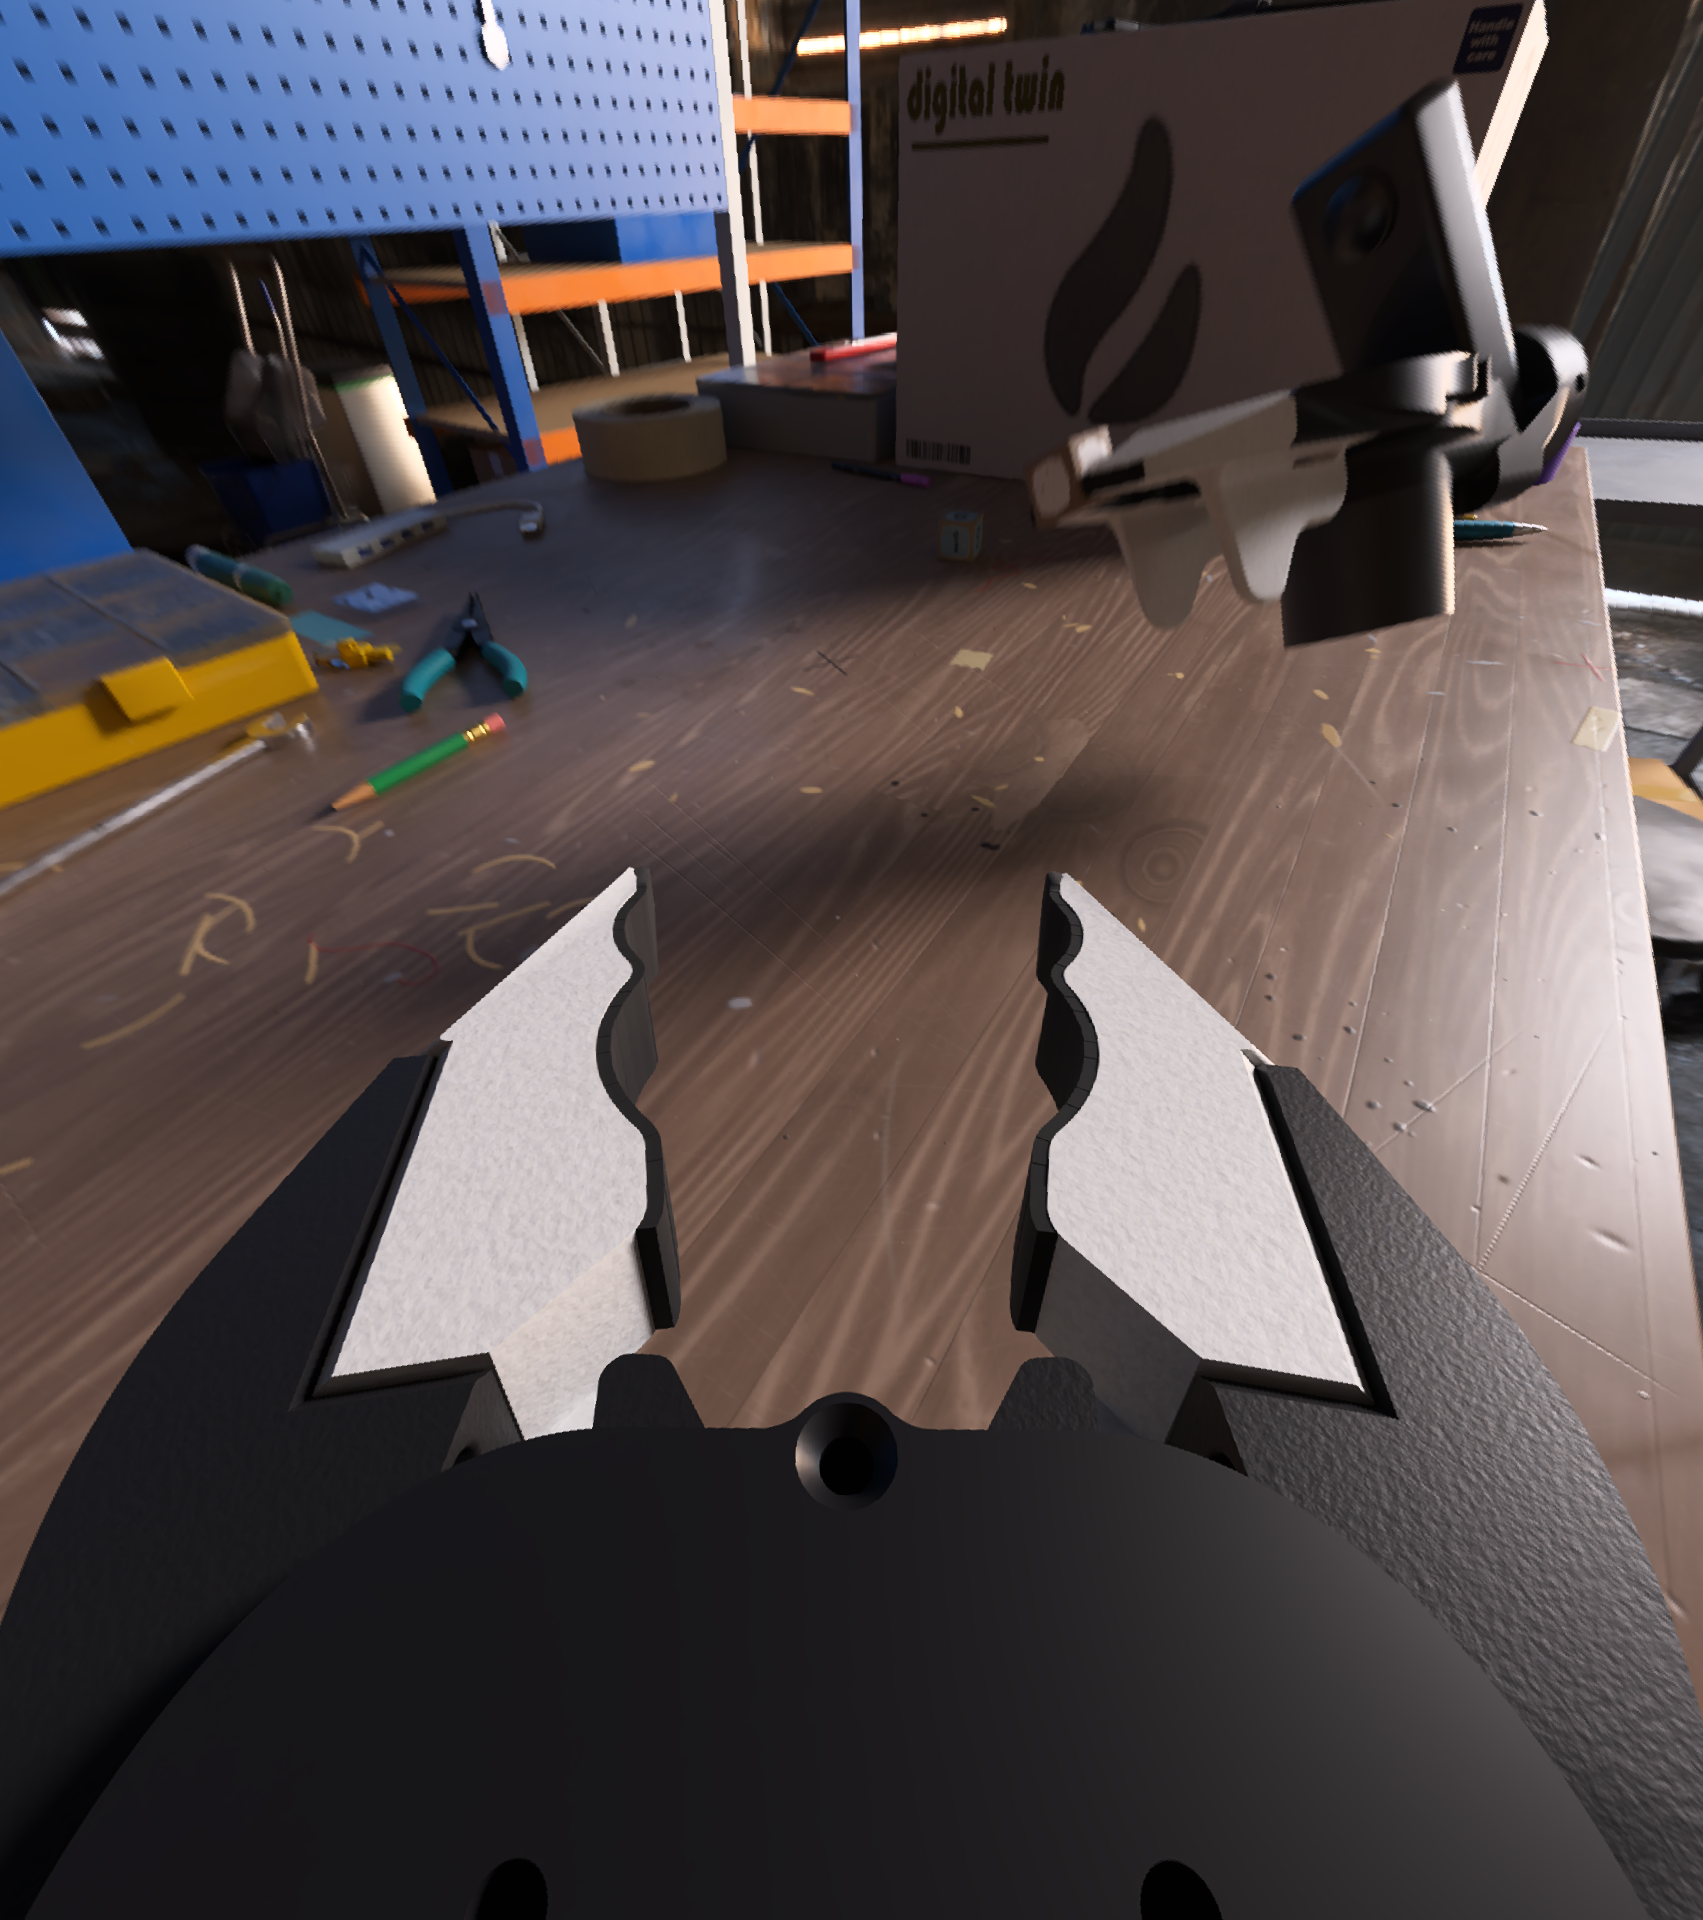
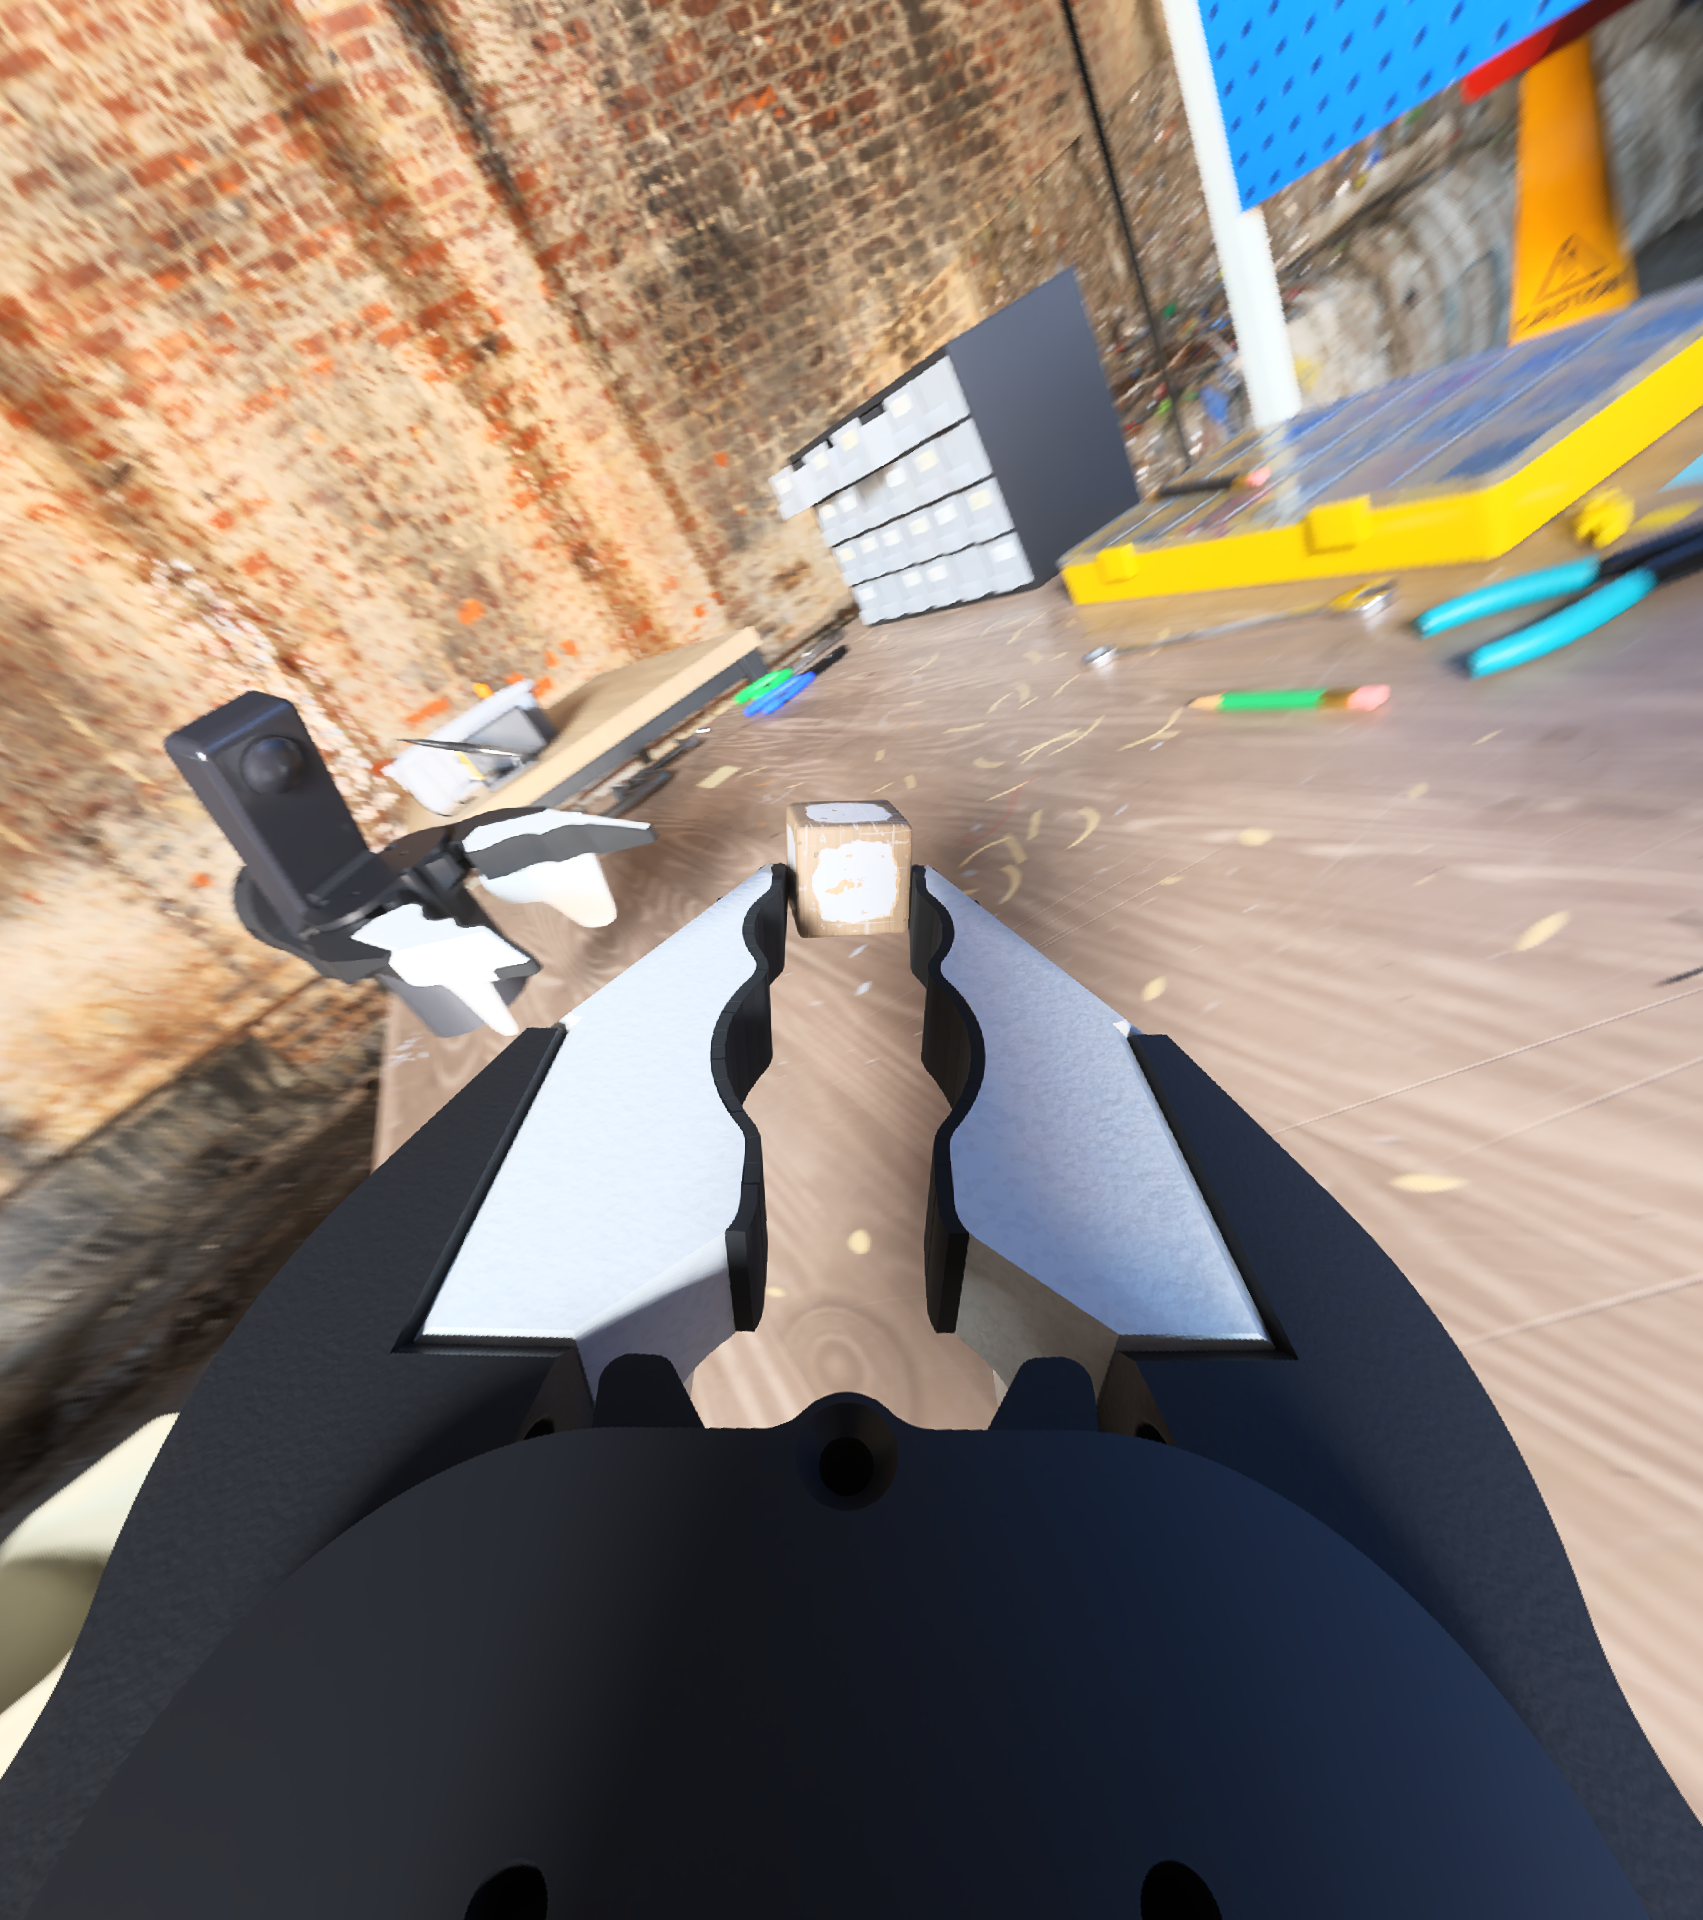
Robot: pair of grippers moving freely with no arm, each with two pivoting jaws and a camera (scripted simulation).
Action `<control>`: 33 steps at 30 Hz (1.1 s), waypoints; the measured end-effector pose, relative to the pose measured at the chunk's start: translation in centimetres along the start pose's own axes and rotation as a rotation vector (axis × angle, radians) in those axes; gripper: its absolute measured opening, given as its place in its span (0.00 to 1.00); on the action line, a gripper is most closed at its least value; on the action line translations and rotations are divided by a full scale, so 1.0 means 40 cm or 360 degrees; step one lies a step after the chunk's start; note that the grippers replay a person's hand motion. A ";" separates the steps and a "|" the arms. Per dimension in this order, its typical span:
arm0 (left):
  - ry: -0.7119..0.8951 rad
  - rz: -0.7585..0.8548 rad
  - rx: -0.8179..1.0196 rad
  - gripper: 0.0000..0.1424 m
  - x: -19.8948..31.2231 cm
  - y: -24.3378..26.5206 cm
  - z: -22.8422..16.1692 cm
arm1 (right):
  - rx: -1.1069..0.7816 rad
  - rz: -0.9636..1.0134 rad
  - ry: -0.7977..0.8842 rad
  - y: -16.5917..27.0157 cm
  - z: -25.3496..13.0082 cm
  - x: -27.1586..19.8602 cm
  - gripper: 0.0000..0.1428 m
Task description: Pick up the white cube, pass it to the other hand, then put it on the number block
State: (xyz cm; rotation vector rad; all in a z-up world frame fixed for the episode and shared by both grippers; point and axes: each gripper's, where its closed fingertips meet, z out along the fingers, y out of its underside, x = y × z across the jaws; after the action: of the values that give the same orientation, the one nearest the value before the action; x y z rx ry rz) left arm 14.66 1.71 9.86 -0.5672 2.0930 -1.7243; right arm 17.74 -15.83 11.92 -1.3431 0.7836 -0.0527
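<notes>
My right gripper (image 2: 847, 883) is shut on the white cube (image 2: 847, 852), a worn wooden block with white-painted faces, and holds it at the fingertips above the wooden table. In the left wrist view the right gripper (image 1: 1075, 488) hovers at the upper right, its tips pointing left. The number block (image 1: 961, 535) sits on the table below and just left of those tips. My left gripper (image 1: 845, 894) is open and empty over bare table. In the right wrist view it (image 2: 587, 899) floats to the left of the cube, apart from it.
A yellow organiser case (image 1: 78, 717), teal pliers (image 1: 468, 655), a green pencil (image 1: 421, 764) and a long wrench (image 1: 99, 821) lie at the left. A cardboard box (image 1: 1138, 260) and a tape roll (image 1: 649, 431) stand at the back. The table's edge (image 1: 1636, 831) runs along the right.
</notes>
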 end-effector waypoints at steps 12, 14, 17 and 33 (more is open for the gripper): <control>0.0070 -0.0070 -0.0043 0.31 -0.010 0.007 0.008 | -0.1007 -0.0203 0.1474 -0.249 -0.343 0.584 0.16; 0.0070 -0.0041 -0.0066 0.31 -0.005 0.011 0.009 | -0.1209 -0.0160 0.1591 -0.225 -0.355 0.643 0.16; 0.0026 0.0053 -0.0112 0.31 -0.003 0.021 0.005 | -0.1396 -0.0013 0.1609 -0.174 -0.359 0.680 0.16; -0.0285 -0.0116 -0.0158 0.33 -0.083 0.014 -0.036 | -0.0141 -0.0321 0.0196 -0.096 0.006 0.049 0.38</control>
State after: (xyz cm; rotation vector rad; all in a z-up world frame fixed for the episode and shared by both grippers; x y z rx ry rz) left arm 16.71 4.76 9.66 -0.8054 2.0619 -1.5509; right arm 20.85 -17.55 14.38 -1.5108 0.7584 -0.2644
